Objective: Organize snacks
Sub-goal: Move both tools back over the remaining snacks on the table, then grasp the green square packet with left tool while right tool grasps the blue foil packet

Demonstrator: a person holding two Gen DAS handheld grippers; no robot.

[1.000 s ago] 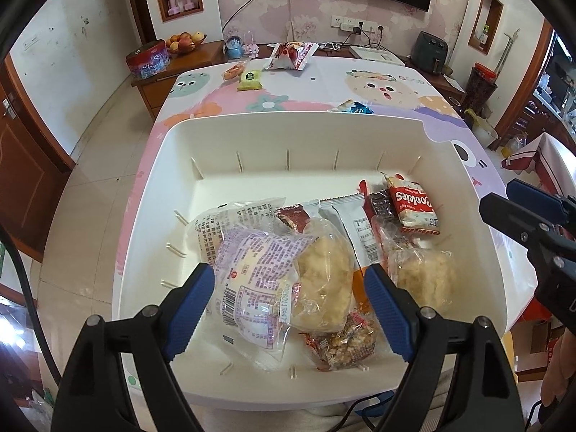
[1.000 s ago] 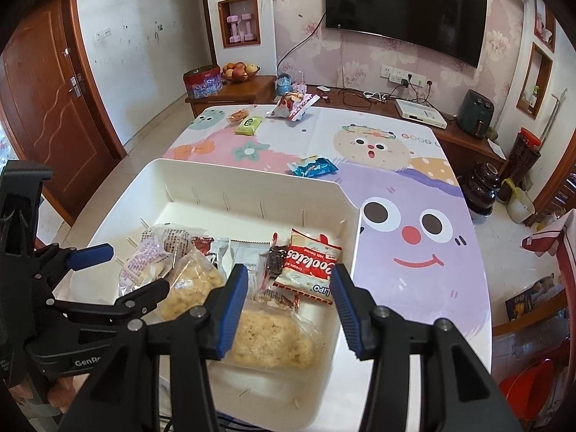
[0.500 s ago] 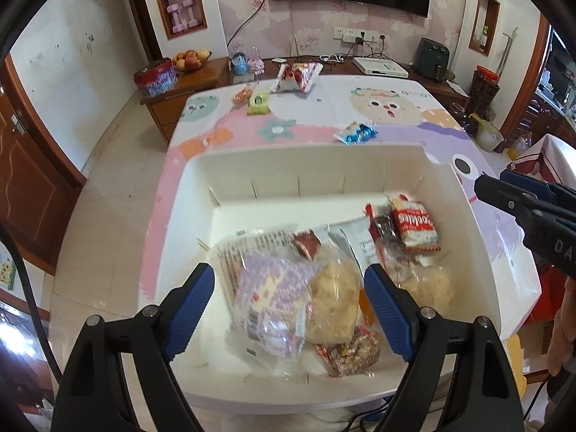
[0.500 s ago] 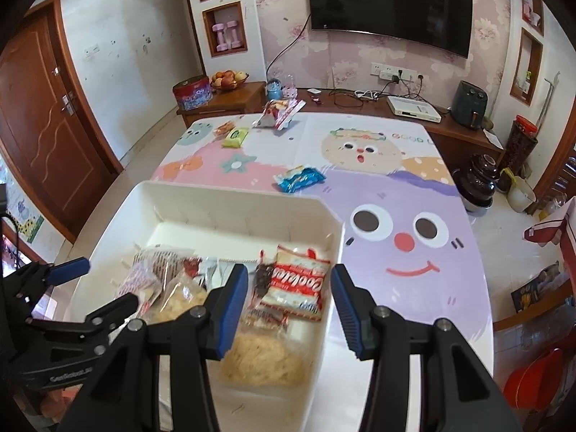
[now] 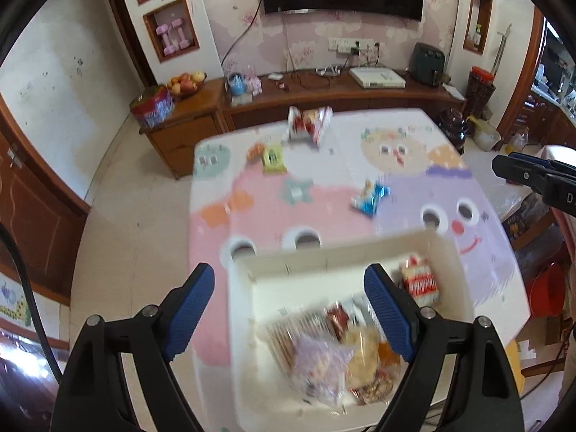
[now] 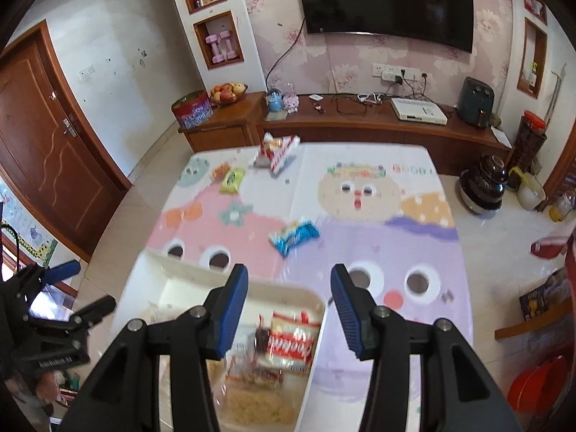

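2 grippers, left gripper (image 5: 289, 309) and right gripper (image 6: 289, 309), jaws apart, empty, above white bin (image 5: 309, 266) of snacks.

Both wrist fisheyes sit above the table's near end, angled steeply down toward the TV wall. Shared: white bin (image 5: 451, 252) (image 6: 151, 270), blue packet (image 5: 370, 199) (image 6: 295, 235).

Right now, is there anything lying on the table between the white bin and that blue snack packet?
No. In the right wrist view, only bare cartoon tablecloth separates the white bin from the blue snack packet.
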